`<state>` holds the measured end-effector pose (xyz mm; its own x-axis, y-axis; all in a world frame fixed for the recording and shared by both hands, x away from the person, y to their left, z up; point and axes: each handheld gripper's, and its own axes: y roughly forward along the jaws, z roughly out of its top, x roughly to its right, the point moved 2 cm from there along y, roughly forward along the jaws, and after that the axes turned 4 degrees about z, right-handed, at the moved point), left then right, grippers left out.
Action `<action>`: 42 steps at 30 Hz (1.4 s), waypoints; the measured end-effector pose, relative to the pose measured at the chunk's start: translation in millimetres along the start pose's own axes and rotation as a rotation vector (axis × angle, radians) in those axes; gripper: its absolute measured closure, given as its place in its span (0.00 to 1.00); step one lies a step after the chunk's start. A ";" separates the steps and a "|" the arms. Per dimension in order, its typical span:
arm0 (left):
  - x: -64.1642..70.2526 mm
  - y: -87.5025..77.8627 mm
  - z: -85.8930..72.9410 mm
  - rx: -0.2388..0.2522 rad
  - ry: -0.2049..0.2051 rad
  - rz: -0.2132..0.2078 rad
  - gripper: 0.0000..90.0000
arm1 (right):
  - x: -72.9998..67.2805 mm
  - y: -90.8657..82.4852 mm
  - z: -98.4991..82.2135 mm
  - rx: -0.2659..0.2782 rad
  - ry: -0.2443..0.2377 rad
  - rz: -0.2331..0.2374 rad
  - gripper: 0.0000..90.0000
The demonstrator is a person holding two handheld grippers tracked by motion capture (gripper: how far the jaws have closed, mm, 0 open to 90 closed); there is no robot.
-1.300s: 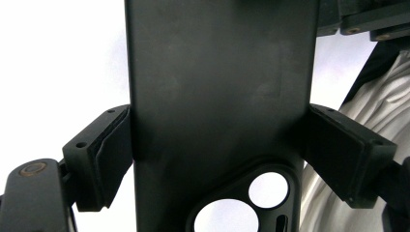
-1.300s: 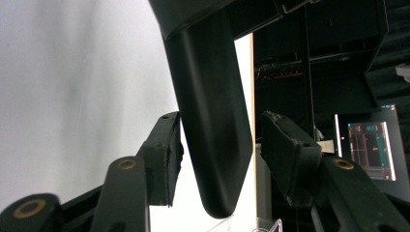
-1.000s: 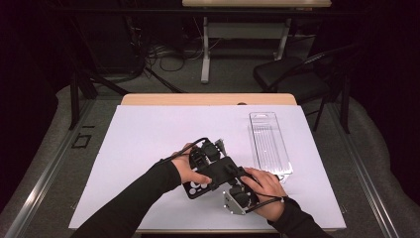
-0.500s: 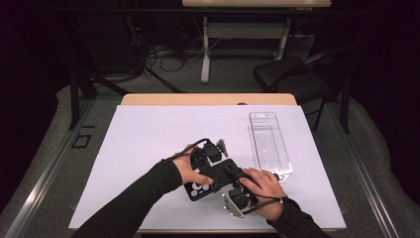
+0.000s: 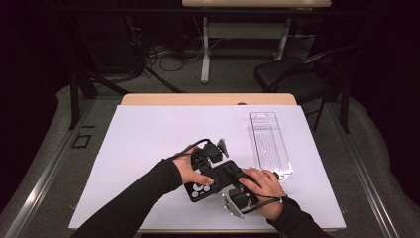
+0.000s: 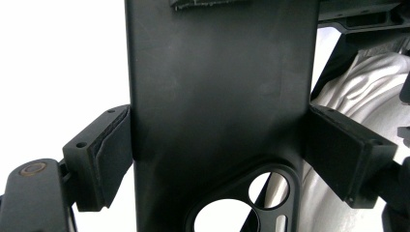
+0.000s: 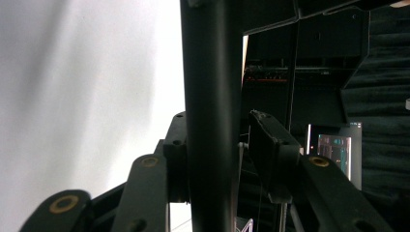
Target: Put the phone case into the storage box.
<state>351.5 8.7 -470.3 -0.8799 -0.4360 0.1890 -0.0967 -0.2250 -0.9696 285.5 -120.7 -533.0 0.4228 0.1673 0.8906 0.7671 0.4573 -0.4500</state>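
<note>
Two grippers meet over one thing near the front edge of the tabletop (image 5: pixel 148 134) — a black phone case (image 6: pixel 217 96). In the high view the case lies between the person's hands, its camera cut-outs showing pale at the near-left end. The left gripper (image 5: pixel 210 153) comes in from the left hand (image 5: pixel 190 171), and in the left gripper view its fingers (image 6: pixel 104 154) press on the case's two long edges, spanning its full width, so the case is clamped flat between them. The right gripper (image 5: pixel 233 181) sits just nearer the person, under the right hand (image 5: pixel 265 183). In the right gripper view the case stands edge-on between its fingers (image 7: pixel 270 145); the left one rests against it, while the right one stands a hair off — these jaws have just been closing, and I cannot tell whether they grip yet. Farther back and to the right, well apart from the hands, a clear plastic package (image 5: pixel 270 144) lies flat on the white tabletop. Beyond the far edge stand a black chair (image 5: pixel 292 79) and a table leg (image 5: pixel 205 54) on the floor.
</note>
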 end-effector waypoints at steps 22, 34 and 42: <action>0.4 1.1 0.4 -0.001 -0.001 -0.012 0.16 | -2.3 -0.3 0.7 -0.009 -0.040 -0.026 0.84; -1.4 3.1 0.9 -0.001 -0.008 -0.027 0.16 | -5.0 0.5 0.1 -0.015 -0.043 -0.037 0.87; -2.1 3.2 0.5 0.002 -0.022 -0.037 0.16 | -5.6 0.5 -0.4 -0.017 -0.044 -0.046 0.90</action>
<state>353.3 8.4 -473.6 -0.8651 -0.4466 0.2285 -0.1283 -0.2434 -0.9614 283.7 -121.8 -538.3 0.3655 0.1845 0.9123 0.7937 0.4502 -0.4091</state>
